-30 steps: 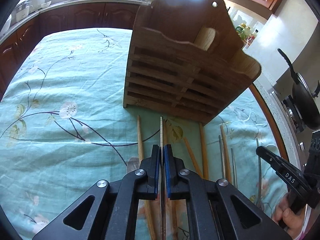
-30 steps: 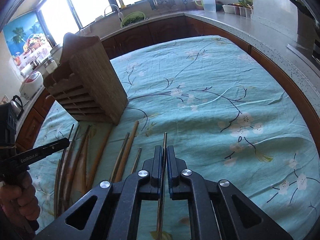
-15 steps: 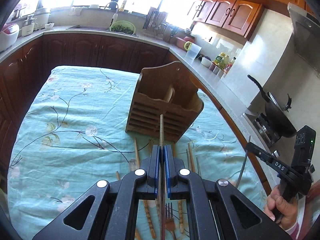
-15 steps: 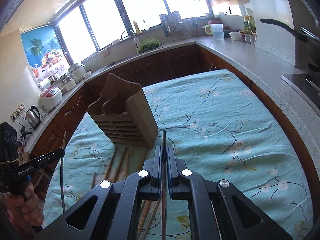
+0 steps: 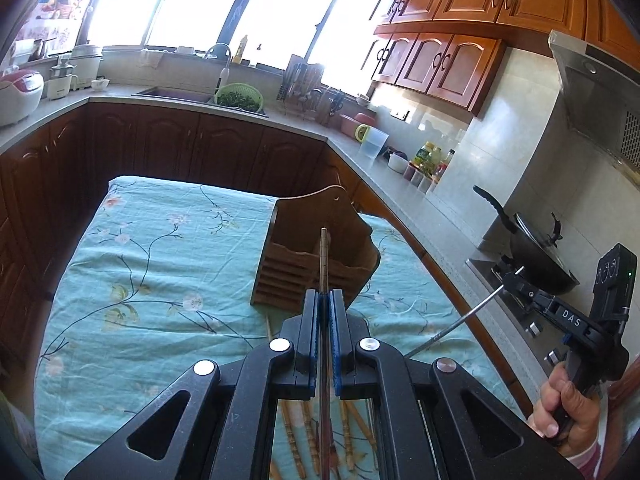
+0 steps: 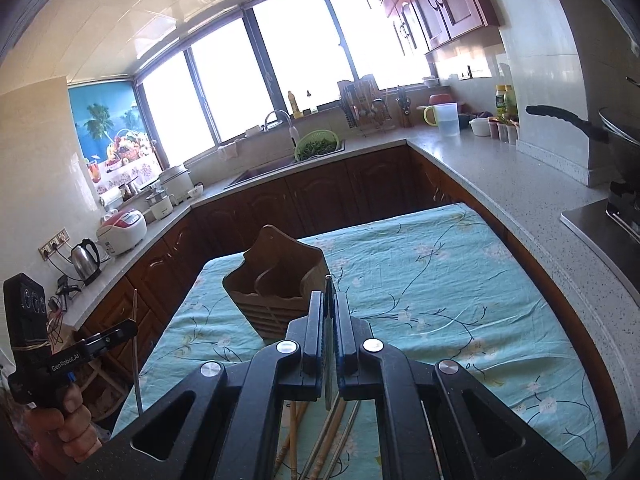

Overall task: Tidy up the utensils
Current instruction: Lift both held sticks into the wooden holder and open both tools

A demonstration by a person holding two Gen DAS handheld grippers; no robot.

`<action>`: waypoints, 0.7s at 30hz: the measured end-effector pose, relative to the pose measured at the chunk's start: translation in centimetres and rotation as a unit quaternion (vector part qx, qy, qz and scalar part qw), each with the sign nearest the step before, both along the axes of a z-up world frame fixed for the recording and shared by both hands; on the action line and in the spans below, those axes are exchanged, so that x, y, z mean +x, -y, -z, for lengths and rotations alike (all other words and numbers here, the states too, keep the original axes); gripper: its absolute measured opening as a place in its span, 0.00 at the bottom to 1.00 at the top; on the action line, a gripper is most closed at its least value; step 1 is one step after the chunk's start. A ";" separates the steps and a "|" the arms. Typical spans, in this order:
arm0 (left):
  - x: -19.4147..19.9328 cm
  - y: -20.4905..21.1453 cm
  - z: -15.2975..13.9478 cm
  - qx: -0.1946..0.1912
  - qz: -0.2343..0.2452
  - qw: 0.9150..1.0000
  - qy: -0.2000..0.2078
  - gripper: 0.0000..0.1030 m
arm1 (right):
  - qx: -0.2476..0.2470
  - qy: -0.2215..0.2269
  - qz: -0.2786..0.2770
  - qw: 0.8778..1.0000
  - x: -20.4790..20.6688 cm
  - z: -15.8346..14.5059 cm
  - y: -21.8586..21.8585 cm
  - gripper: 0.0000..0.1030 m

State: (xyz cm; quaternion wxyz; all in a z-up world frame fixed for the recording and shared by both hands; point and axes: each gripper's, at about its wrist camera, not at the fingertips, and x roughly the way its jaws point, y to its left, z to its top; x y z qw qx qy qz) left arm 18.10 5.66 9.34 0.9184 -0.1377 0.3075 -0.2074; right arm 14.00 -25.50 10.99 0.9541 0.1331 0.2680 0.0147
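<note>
with its jaws pinched on a wooden chopstick (image 5: 324,256), the left gripper (image 5: 324,308) hangs above the table; the right gripper (image 6: 329,312) likewise clamps a slim metal utensil (image 6: 329,296); ahead on the floral cloth (image 5: 160,264) stands the wooden holder (image 5: 316,240), its compartments apparently empty; loose utensils (image 6: 320,440) remain below, so sorting looks barely begun.
</note>
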 end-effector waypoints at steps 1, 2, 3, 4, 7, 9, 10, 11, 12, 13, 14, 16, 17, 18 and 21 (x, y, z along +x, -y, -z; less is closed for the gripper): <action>0.1 0.1 0.1 0.001 -0.001 1.000 -0.001 0.03 | 0.000 0.002 -0.001 1.000 0.0 -0.1 0.0 0.04; 0.3 0.1 0.0 0.003 -0.003 1.000 0.000 0.03 | 0.000 0.004 -0.002 1.000 -0.1 -0.3 0.0 0.04; 0.3 0.1 -0.1 0.002 -0.003 1.000 0.000 0.03 | -0.001 0.006 -0.003 1.000 -0.1 -0.4 0.0 0.04; 0.3 0.1 -0.1 0.002 -0.003 1.000 0.001 0.03 | -0.002 0.008 -0.003 1.000 -0.1 -0.5 -0.1 0.04; 0.8 0.3 -0.7 0.001 -0.003 1.000 0.004 0.03 | -0.002 0.012 -0.005 1.000 -0.2 -0.7 0.0 0.04; 0.9 0.3 -0.8 0.001 -0.004 1.000 0.009 0.03 | 0.000 0.015 -0.005 1.000 -0.2 -0.9 -0.1 0.04; 0.9 0.3 -0.9 0.002 -0.005 1.000 0.011 0.03 | 0.000 0.016 -0.005 1.000 -0.3 -0.9 -0.1 0.04; 0.9 0.3 -1.0 0.002 -0.006 1.000 0.014 0.03 | 0.000 0.017 -0.005 1.000 -0.3 -1.0 -0.1 0.04; 1.0 0.3 -1.0 0.003 -0.008 1.000 0.016 0.03 | 0.001 0.019 -0.005 1.000 -0.3 -1.0 -0.1 0.04; 0.9 0.3 -1.0 0.003 -0.009 1.000 0.018 0.03 | 0.002 0.021 -0.005 1.000 -0.3 -1.1 -0.1 0.04; 1.1 0.3 -1.1 0.002 -0.010 1.000 0.019 0.03 | 0.003 0.023 -0.005 1.000 -0.2 -1.2 -0.1 0.04; 1.4 0.3 -1.2 0.003 -0.013 1.000 0.023 0.03 | 0.006 0.026 -0.006 1.000 0.2 -1.4 -0.1 0.04; 1.6 0.3 -1.3 0.003 -0.014 1.000 0.026 0.03 | 0.006 0.028 -0.007 1.000 0.5 -1.5 -0.1 0.04; 1.8 0.3 -1.5 0.003 -0.016 0.999 0.030 0.03 | 0.007 0.030 -0.008 1.000 0.8 -1.7 -0.1 0.04; 2.9 0.2 -2.5 -0.001 -0.025 0.998 0.049 0.03 | 0.008 0.043 -0.010 0.999 1.9 -2.5 -0.4 0.04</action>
